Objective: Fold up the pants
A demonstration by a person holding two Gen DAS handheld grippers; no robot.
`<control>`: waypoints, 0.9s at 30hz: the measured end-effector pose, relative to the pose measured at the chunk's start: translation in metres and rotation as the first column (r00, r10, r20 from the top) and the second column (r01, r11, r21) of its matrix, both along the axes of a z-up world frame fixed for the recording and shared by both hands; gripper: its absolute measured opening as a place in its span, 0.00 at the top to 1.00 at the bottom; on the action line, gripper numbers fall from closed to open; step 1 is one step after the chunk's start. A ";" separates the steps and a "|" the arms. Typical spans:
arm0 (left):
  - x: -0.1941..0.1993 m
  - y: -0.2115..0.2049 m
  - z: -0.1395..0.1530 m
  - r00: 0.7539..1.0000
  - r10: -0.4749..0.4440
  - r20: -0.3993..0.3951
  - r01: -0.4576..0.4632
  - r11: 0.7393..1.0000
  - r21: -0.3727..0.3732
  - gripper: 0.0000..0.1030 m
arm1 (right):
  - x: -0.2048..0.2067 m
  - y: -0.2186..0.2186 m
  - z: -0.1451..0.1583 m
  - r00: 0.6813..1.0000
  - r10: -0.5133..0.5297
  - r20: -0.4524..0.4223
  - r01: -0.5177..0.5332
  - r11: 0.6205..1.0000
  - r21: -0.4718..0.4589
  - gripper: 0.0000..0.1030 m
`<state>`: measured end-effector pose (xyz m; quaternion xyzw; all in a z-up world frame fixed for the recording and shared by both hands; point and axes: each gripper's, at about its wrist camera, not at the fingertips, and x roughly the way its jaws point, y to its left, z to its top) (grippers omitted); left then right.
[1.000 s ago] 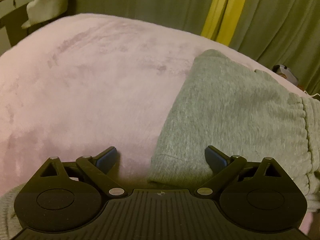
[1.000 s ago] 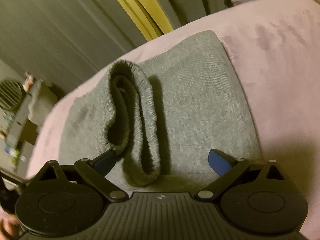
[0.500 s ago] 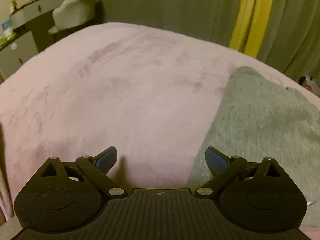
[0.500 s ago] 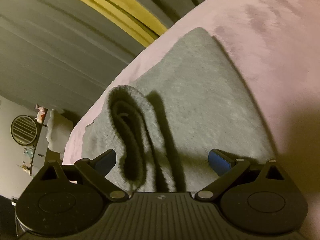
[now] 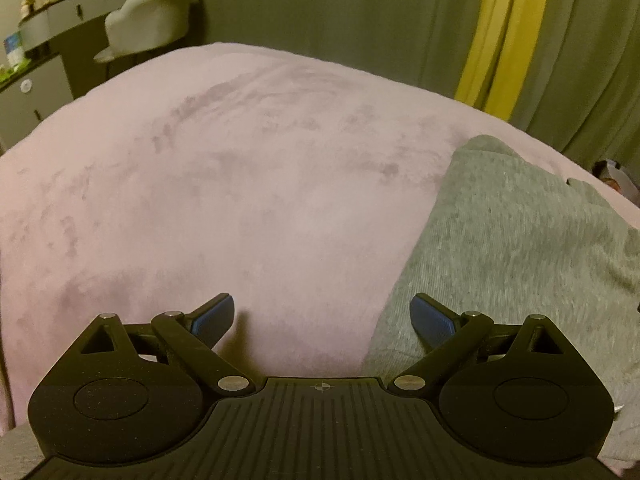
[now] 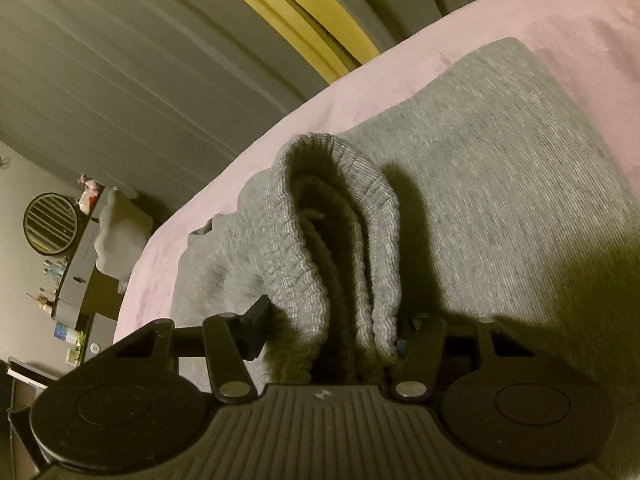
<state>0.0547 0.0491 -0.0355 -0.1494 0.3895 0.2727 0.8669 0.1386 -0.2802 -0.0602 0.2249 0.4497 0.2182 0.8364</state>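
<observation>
right gripper (image 6: 332,336): my jaws are closing around the ribbed waistband (image 6: 320,240). The band sits between the pads, and the right pad looks to be against it already. I can't say the left one presses yet.
left gripper (image 5: 323,316): my fingers are spread wide with nothing between them. The left pad hangs over the bare pink blanket (image 5: 240,184), the right pad over the near edge of the cloth.
waistband axis: from my right wrist view the doubled band runs straight away from the fingers, standing up as a ridge on the flatter cloth. I have it across its short way, near its close end.
pants (image 6: 500,200): grey knit, already doubled into a slab on the blanket. In the right view the slab reaches ahead and to the right of the band. In my left view it lies to the right of the fingers, its long edge running away and rightward.
nearer hand: the right, as I judge it, since it is on the band while my left only brushes the corner.
coming move: I reckon it depends on carrying the band along that axis over the slab, with my left steadying the near edge.
</observation>
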 end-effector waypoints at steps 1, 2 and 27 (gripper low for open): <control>0.000 0.000 -0.001 1.000 -0.001 0.001 0.001 1.000 0.002 0.04 | 0.000 0.000 0.000 1.000 -0.005 -0.006 0.005 1.000 0.003 0.44; 0.001 -0.002 -0.001 1.000 -0.004 0.003 0.003 1.000 0.005 0.04 | 0.001 0.000 -0.001 1.000 -0.010 -0.011 0.010 1.000 0.009 0.40; -0.006 0.004 0.003 0.995 0.053 0.080 -0.051 0.998 -0.022 0.04 | -0.011 0.032 0.105 0.971 -0.015 0.237 0.002 0.999 0.054 0.62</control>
